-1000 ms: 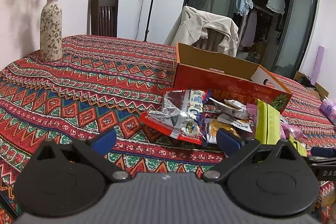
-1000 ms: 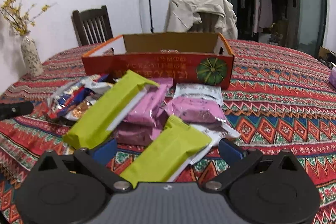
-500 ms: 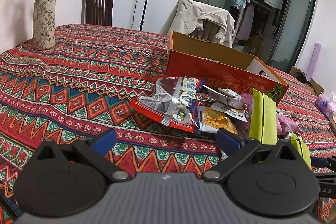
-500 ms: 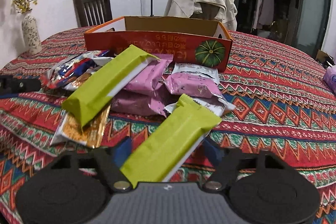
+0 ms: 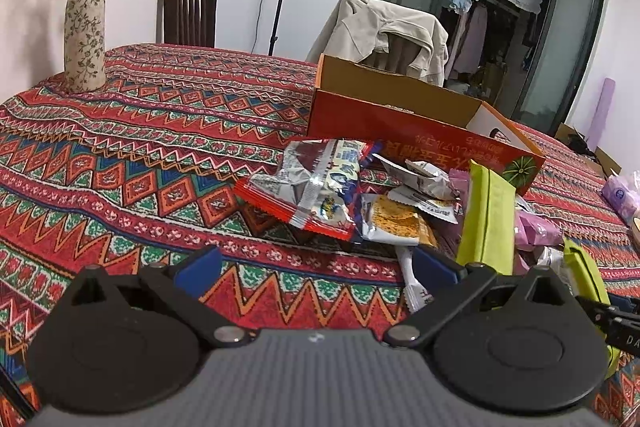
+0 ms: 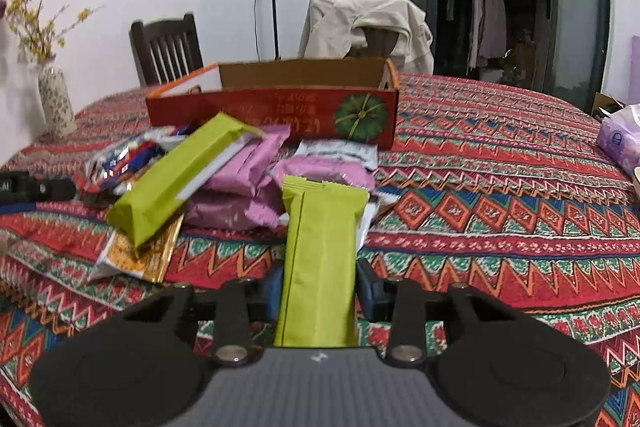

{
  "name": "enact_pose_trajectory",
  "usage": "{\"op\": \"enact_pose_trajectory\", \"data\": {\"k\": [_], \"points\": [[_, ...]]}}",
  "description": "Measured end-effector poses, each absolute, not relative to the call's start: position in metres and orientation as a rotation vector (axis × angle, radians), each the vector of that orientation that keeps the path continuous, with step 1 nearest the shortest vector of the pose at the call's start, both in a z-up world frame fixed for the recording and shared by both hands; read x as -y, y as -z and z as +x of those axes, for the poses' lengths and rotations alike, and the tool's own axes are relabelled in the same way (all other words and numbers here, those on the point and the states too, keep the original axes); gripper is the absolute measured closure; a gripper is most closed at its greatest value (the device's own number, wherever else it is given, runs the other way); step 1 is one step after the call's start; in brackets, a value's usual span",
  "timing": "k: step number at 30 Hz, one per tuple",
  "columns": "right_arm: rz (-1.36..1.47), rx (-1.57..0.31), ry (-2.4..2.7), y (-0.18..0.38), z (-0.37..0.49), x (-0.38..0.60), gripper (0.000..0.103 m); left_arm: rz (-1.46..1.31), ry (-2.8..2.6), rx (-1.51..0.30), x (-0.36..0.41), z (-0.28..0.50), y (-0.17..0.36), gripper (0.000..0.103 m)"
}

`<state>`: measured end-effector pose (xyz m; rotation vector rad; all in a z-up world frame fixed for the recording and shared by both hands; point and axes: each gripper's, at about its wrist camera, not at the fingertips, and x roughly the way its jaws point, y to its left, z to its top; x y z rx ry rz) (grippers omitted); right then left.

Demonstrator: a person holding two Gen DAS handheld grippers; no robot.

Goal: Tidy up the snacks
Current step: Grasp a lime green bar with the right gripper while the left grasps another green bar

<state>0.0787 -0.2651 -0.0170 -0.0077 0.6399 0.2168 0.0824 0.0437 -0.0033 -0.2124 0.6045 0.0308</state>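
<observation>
My right gripper (image 6: 318,285) is shut on a green snack bar (image 6: 320,247), lifted off the table and pointing straight ahead. Behind it lies a pile of snacks: a second green bar (image 6: 180,179), pink packets (image 6: 248,183), a white packet (image 6: 340,151) and an orange-yellow packet (image 6: 136,255). An open red cardboard box (image 6: 280,115) stands behind the pile. My left gripper (image 5: 316,267) is open and empty, low over the tablecloth, in front of a red-edged silver packet (image 5: 312,187) and the box (image 5: 400,131).
A flowered vase (image 5: 84,35) stands at the table's far left. Two chairs, one draped with a beige jacket (image 5: 384,31), stand behind the table. A purple tissue pack (image 6: 620,139) lies at the right edge.
My right gripper closed on the nearest green bar, lifted it and turned it straight. My left gripper moved slightly and stayed open.
</observation>
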Motion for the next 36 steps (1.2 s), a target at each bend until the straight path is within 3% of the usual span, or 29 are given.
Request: {"op": "enact_pose_trajectory", "data": {"k": [16, 31, 34, 36], "points": [[0.054, -0.501, -0.234, -0.006, 0.093, 0.287, 0.067, -0.153, 0.036, -0.579, 0.024, 0.096, -0.017, 0.0], [0.047, -0.514, -0.253, -0.003, 0.116, 0.288, 0.067, -0.096, 0.077, -0.649, 0.074, 0.136, 0.011, 0.0], [0.039, -0.519, -0.258, -0.001, 0.119, 0.284, 0.067, -0.107, 0.079, -0.664, 0.074, 0.14, 0.015, 0.016], [0.036, -0.524, -0.26, 0.0, 0.12, 0.28, 0.067, -0.115, 0.088, -0.666, 0.073, 0.141, 0.016, 0.032]]}}
